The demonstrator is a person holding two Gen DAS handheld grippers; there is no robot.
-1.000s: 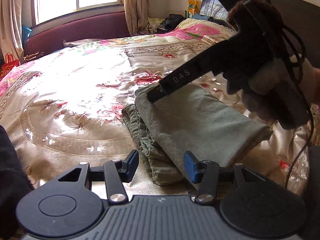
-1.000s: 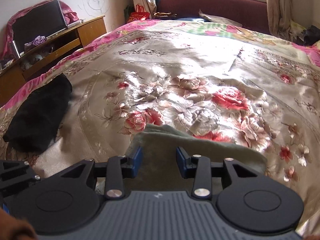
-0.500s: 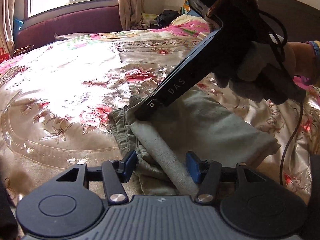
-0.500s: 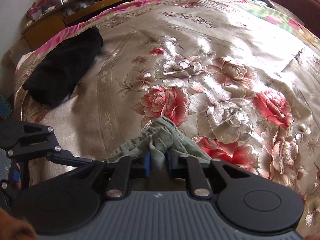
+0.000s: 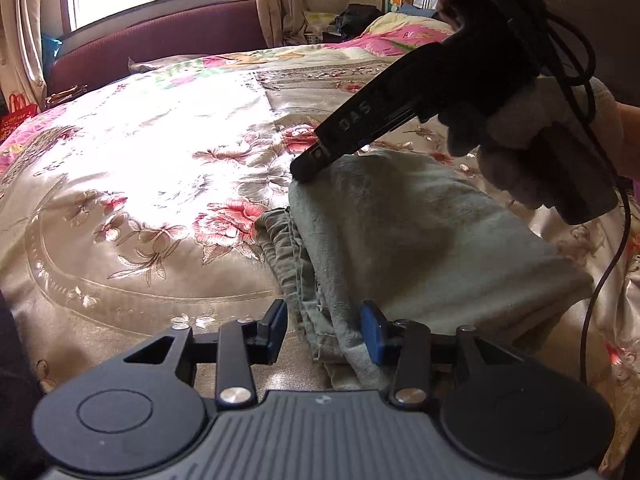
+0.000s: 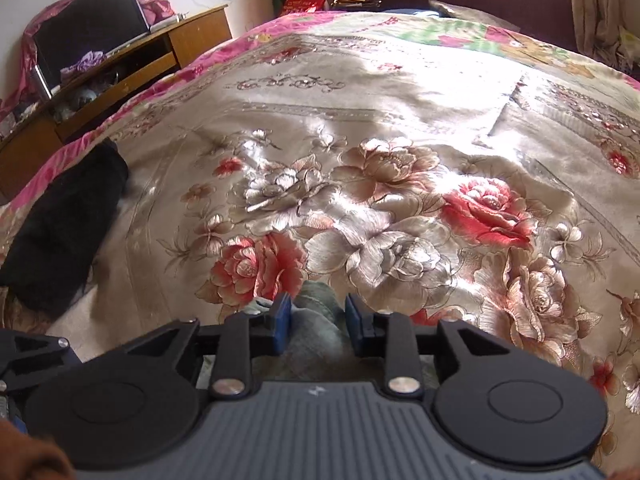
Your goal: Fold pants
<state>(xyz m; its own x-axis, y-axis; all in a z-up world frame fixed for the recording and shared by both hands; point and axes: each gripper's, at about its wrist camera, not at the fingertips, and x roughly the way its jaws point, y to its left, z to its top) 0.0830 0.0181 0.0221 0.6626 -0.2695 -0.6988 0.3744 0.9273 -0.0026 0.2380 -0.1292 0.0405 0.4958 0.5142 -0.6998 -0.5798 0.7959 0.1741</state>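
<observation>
While my left claw [image 5: 323, 330] sits low over the bed [image 5: 132, 184], its blue pads have just been narrowing around the near corner of the folded grey-green pants [image 5: 400, 240]; a gap shows beside the left pad, so nothing is clamped. My right claw [image 6: 316, 322], seen in its own view at 6 o'clock, has just been widening, with a bunched fold of the pants [image 6: 320, 316] loose between its pads. From the left wrist, that right claw [image 5: 308, 168] rests its tip on the far edge of the pants at 12 o'clock. Farther off, at 9 o'clock in the right view, a black garment [image 6: 64, 224] lies near the bed's edge.
</observation>
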